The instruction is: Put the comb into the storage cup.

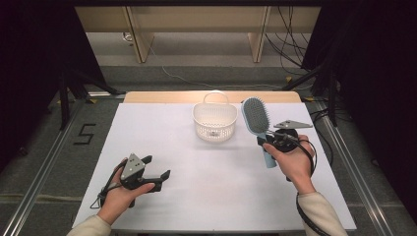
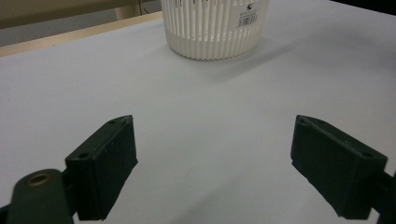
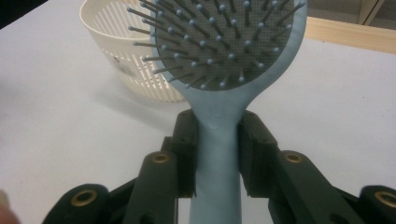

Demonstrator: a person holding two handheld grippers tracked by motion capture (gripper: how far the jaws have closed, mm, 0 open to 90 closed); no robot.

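1. Near edge of the table (image 1: 206,206): left gripper (image 1: 158,167) sits low in the hand, jaws spread wide, nothing between them. Left gripper view confirms it: bare white surface between the two pads.
2. Mid-right: right gripper (image 1: 265,142) is clamped on the brush (image 1: 256,118) at the neck of its pale blue handle, just below the head. Right gripper view shows both jaws tight against the handle sides, bristles facing the camera.
3. Brush looks lifted off the table, head pointing away from the person, handle end toward the hand.
4. Far centre: basket (image 1: 215,122) stands upright, well apart from the left gripper, just left of the brush head. One small item on its floor, too small to identify.
5. Status, my read: pickup done, brush not in the basket yet. Left: carry it over the rim, lower, release.
6. Left gripper looks idle; could steady the basket if it slides.
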